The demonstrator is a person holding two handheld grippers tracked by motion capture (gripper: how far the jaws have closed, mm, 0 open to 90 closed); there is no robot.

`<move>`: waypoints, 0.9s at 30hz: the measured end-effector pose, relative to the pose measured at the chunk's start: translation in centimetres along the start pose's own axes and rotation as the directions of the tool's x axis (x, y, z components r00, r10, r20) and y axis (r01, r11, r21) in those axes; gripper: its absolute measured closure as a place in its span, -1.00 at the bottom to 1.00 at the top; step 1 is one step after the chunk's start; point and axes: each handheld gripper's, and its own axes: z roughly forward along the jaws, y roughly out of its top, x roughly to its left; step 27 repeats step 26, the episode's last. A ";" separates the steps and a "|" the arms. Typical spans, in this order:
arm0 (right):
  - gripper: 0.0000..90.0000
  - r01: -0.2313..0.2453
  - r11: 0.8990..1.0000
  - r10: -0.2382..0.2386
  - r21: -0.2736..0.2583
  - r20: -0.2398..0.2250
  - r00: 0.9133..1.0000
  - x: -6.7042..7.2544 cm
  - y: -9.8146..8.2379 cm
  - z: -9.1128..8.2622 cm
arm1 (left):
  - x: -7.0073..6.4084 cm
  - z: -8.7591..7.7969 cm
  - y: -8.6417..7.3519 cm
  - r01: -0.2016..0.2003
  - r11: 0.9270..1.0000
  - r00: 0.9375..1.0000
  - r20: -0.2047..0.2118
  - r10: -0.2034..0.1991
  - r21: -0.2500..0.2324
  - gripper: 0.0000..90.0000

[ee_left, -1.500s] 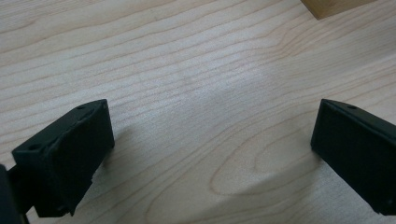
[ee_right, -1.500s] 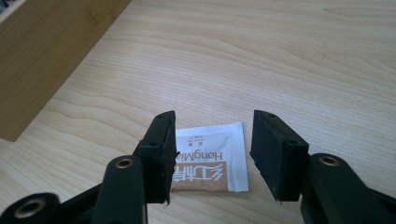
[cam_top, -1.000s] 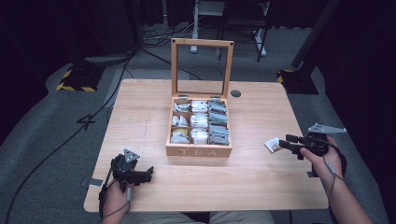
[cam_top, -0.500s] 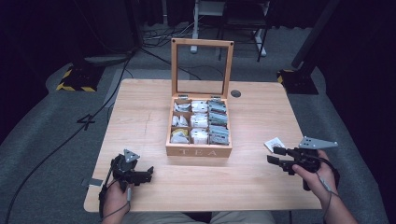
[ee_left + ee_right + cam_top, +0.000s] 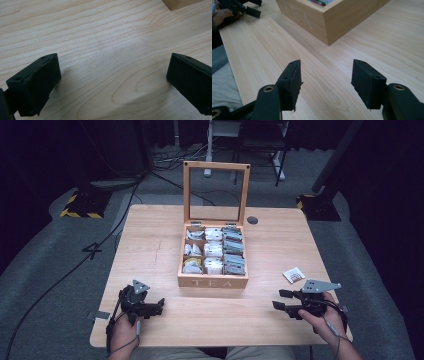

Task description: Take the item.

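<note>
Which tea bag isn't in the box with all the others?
The lone tea bag lying flat on the table, right of the open tea box. All the others stand packed in its compartments.

Dark recording studio, floor cables (image 5: 65, 270), hazard-taped stand bases (image 5: 80, 205)

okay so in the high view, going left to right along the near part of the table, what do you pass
Left gripper → tea box → right gripper → tea bag, lying on the table just beyond the right gripper.
</note>
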 end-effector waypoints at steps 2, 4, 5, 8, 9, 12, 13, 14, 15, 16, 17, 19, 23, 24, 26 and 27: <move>-0.09 -0.002 1.000 0.002 0.018 -0.003 1.000 0.0 -0.5 0.6 | 0.0 0.0 0.0 -0.002 1.000 1.000 0.000 0.002 -0.001 -1.00; -0.13 0.007 0.999 -0.008 0.041 0.007 1.000 0.1 -0.9 1.1 | 0.0 0.0 0.0 -0.002 1.000 1.000 0.000 0.002 -0.001 -1.00; -0.13 0.012 0.999 -0.012 0.051 0.011 1.000 0.1 -1.1 1.3 | 0.0 0.0 0.0 -0.002 1.000 1.000 0.000 0.002 -0.001 -1.00; -0.15 0.032 0.996 -0.035 0.080 0.034 0.999 0.3 -1.6 2.0 | 0.0 0.0 0.0 -0.003 1.000 1.000 0.000 0.003 0.000 -1.00; -0.16 0.042 0.995 -0.045 0.089 0.043 0.998 0.3 -1.7 2.2 | 0.0 0.0 0.0 -0.003 1.000 1.000 0.000 0.003 0.000 -1.00; -0.19 0.052 0.993 -0.060 0.102 0.070 0.996 0.1 -2.2 2.8 | 0.0 0.0 0.1 -0.006 1.000 1.000 0.001 0.006 0.000 -1.00; -0.20 0.057 0.993 -0.065 0.107 0.078 0.995 0.1 -2.4 3.0 | 0.0 0.0 0.1 -0.006 1.000 1.000 0.001 0.006 0.000 -1.00; -0.21 0.060 0.992 -0.071 0.114 0.087 0.994 0.1 -2.5 3.1 | 0.0 0.0 0.1 -0.005 1.000 1.000 0.002 0.005 0.001 -1.00; -0.23 0.070 0.991 -0.081 0.115 0.091 0.993 0.0 -2.6 3.2 | 0.0 0.0 0.1 -0.004 1.000 1.000 0.002 0.004 0.001 -1.00; -0.27 0.069 0.991 -0.080 0.115 0.094 0.992 0.1 -2.7 3.3 | 0.0 0.1 0.1 -0.005 1.000 1.000 0.002 0.005 0.001 -1.00; -0.28 0.074 0.990 -0.086 0.123 0.097 0.992 0.1 -2.8 3.4 | 0.0 0.1 0.1 -0.005 1.000 1.000 0.002 0.005 0.002 -1.00; -0.35 0.087 0.987 -0.101 0.132 0.103 0.990 0.2 -3.0 3.7 | 0.0 0.1 0.1 -0.005 1.000 1.000 0.002 0.005 0.001 -1.00; -0.57 0.126 0.984 -0.141 0.128 0.121 0.983 0.5 -3.2 4.2 | 0.0 0.1 0.1 -0.005 1.000 1.000 0.002 0.005 0.001 -1.00; -0.64 0.128 0.983 -0.144 0.134 0.117 0.983 0.5 -3.2 4.3 | 0.0 0.1 0.1 -0.005 1.000 1.000 0.002 0.005 0.001 -1.00; -0.70 0.130 0.981 -0.147 0.143 0.117 0.982 0.6 -3.1 4.5 | 0.0 0.1 0.1 -0.005 1.000 1.000 0.002 0.005 0.002 -1.00; -0.70 0.130 0.981 -0.147 0.143 0.117 0.982 0.6 -3.1 4.5 | 0.0 0.1 0.1 -0.005 1.000 1.000 0.002 0.005 0.002 -1.00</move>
